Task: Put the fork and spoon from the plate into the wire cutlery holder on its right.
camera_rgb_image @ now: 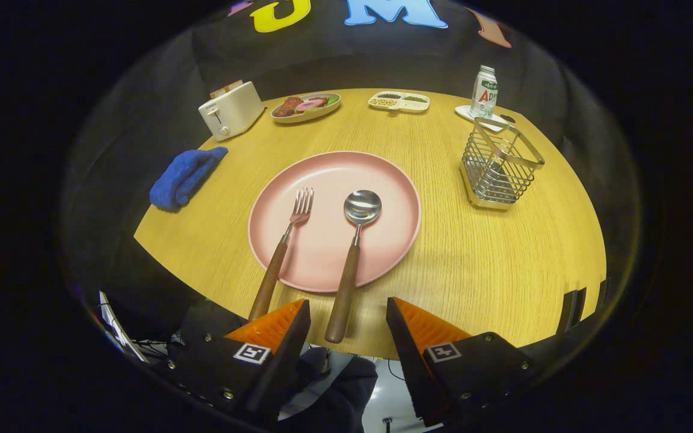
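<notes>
Gripper [348, 316] fingers stand wide apart with nothing held, poised over the near edge of the round wooden table [473, 270]. Between the 2 fingertips lies the butt end of the spoon [354, 252] handle, touching neither finger; the spoon runs from there toward 12 o'clock, its bowl resting on the pink plate [382, 180]. At about 11 o'clock from the fingers lies the fork [283, 249], tines up on the plate, its wooden handle slanting down over the plate's rim to end just beside the left fingertip. Both pieces lie side by side, apart from each other.

Well apart from the plate, at about 2 o'clock from the fingers, stands the wire cutlery holder [500, 165], upright. Just beyond it, a bottle [485, 91] stands on a small white coaster. At 12 o'clock, on the far side of the table, sit a divided white dish [399, 101] and an oval dish of food [305, 107]. At 11 o'clock stands a white toaster [231, 110], and at 10 o'clock lies a blue cloth [185, 176].
</notes>
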A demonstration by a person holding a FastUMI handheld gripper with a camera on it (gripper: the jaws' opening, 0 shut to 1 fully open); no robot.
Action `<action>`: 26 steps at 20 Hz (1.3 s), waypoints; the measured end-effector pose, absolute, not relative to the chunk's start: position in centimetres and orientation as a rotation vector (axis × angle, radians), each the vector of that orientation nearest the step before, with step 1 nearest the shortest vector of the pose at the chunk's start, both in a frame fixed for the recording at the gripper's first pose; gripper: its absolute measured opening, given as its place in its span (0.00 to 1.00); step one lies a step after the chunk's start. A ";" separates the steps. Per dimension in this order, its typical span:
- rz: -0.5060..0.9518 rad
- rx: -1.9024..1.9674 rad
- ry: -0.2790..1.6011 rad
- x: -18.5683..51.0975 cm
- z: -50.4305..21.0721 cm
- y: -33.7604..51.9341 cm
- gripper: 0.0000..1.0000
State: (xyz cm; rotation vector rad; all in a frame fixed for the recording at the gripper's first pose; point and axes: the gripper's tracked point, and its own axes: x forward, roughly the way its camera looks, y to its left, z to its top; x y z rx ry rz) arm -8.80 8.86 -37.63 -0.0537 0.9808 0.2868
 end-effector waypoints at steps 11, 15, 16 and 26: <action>0.273 -0.017 1.064 -9.5 -37.9 9.3 0.13; 0.265 -0.032 1.065 -9.4 -37.8 9.3 0.04; 0.260 -0.021 1.062 -9.4 -37.7 9.2 0.04; 0.190 0.137 0.973 -6.9 -34.1 7.9 0.04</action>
